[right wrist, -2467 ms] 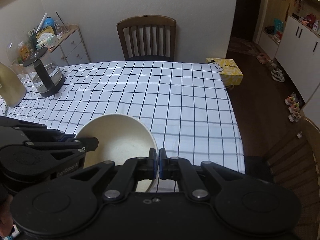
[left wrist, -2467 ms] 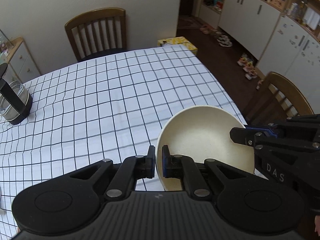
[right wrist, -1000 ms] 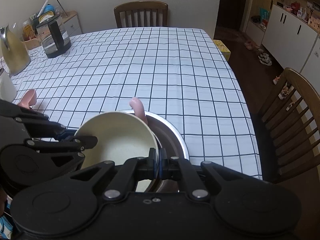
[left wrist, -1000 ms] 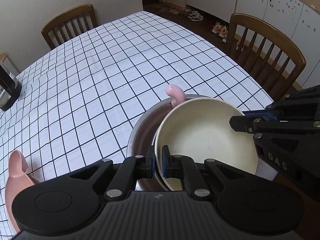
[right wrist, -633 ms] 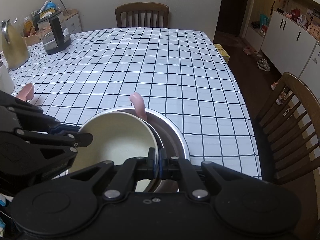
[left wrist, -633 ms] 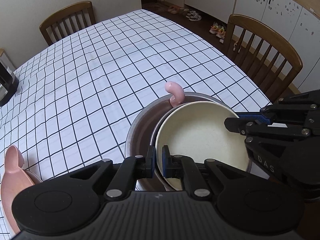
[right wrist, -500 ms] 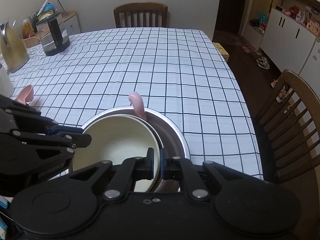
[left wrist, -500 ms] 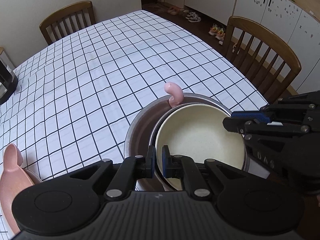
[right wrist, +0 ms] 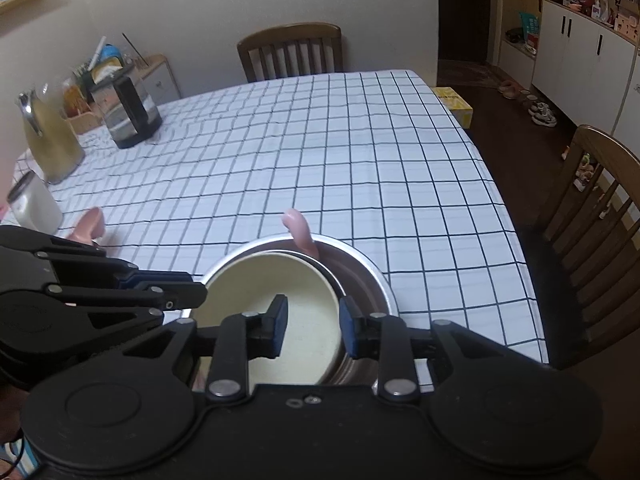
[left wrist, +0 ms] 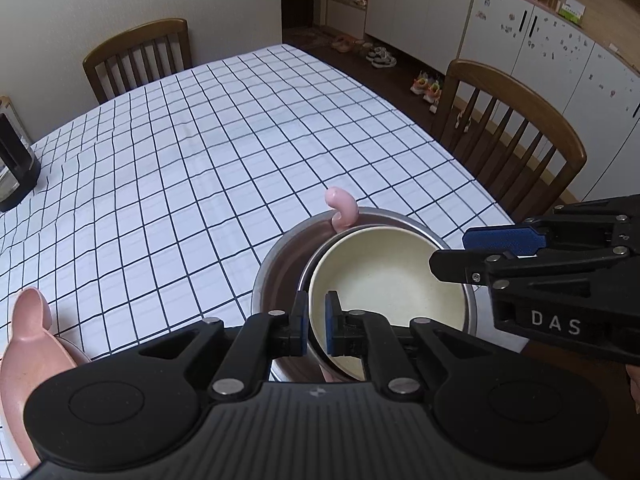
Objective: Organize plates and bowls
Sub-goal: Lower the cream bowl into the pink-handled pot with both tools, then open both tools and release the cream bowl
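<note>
1. cream bowl (left wrist: 384, 276) sits nested in a steel bowl (left wrist: 280, 276) at the near edge of the table, toward its 5 o'clock corner, leaning toward the steel bowl's right side in the left wrist view.
2. left gripper (left wrist: 317, 322) is clenched on the cream bowl's near rim, one pad inside the wall, one outside.
3. right gripper (right wrist: 312, 326) is letting go: its jaws are opening, and the bowl's rim stands between the blue pads, which no longer press on it.
4. pink curved handle (left wrist: 341, 207) sticks up at the steel bowl's 12 o'clock edge, just behind the cream bowl.
5. pink dish (left wrist: 24, 344) with an ear-like tab lies at the table's 8 o'clock, well apart from the steel bowl.
6. checked tablecloth (right wrist: 320, 152) spreads bare across the middle.
7. glass kettle (right wrist: 128, 116) and a yellow jug (right wrist: 50, 142) stand at the far 10 o'clock side.
8. wooden chair (right wrist: 292, 50) stands at 12 o'clock beyond the table, another chair (left wrist: 516, 128) at 3 o'clock.
</note>
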Tool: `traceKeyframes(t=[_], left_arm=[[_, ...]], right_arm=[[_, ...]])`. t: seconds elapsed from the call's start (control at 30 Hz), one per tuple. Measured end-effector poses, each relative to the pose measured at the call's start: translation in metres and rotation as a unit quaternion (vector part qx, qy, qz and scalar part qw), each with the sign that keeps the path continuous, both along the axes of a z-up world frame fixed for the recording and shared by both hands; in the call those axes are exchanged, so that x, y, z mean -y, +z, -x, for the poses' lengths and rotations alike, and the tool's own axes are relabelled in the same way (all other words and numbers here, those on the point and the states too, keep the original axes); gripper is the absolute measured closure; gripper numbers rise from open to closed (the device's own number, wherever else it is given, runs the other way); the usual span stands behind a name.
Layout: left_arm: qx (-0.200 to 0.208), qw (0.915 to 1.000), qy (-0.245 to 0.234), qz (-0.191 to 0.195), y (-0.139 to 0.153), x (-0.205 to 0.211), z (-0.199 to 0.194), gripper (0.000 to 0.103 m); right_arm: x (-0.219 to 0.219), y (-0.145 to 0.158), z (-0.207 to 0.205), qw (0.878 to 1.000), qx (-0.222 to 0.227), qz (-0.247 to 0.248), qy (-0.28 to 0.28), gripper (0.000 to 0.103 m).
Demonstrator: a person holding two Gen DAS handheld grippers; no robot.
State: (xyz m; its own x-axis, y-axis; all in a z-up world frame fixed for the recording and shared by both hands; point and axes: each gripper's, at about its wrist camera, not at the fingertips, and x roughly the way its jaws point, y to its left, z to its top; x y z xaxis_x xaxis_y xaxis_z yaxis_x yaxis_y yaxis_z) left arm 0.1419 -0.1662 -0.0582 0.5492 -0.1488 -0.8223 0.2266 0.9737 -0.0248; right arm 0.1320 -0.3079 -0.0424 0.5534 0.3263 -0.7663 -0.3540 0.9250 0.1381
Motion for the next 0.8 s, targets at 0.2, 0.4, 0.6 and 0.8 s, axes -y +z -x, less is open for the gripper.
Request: traceKeyframes(t=[0.2, 0.4, 0.6, 0.8], left_arm=[[0.008, 0.9998, 0.003, 0.015, 0.008, -0.005, 0.008, 0.093], [0.013, 0.9995, 0.004, 0.029, 0.014, -0.012, 0.016, 0.092], [0.014, 0.9993, 0.012, 0.032, 0.018, -0.020, 0.026, 0.077], [0.048, 0.9981, 0.020, 0.034, 0.025, -0.033, 0.043, 0.025]], right_arm=[[0.003, 0.010, 0.006, 1.000, 0.006, -0.015, 0.007, 0.068], [0.005, 0.019, 0.014, 1.000, 0.019, -0.020, 0.008, 0.055], [0.009, 0.027, 0.023, 0.999, 0.031, -0.024, 0.003, 0.040], [0.020, 0.033, 0.033, 0.999, 0.042, -0.028, -0.011, 0.024]])
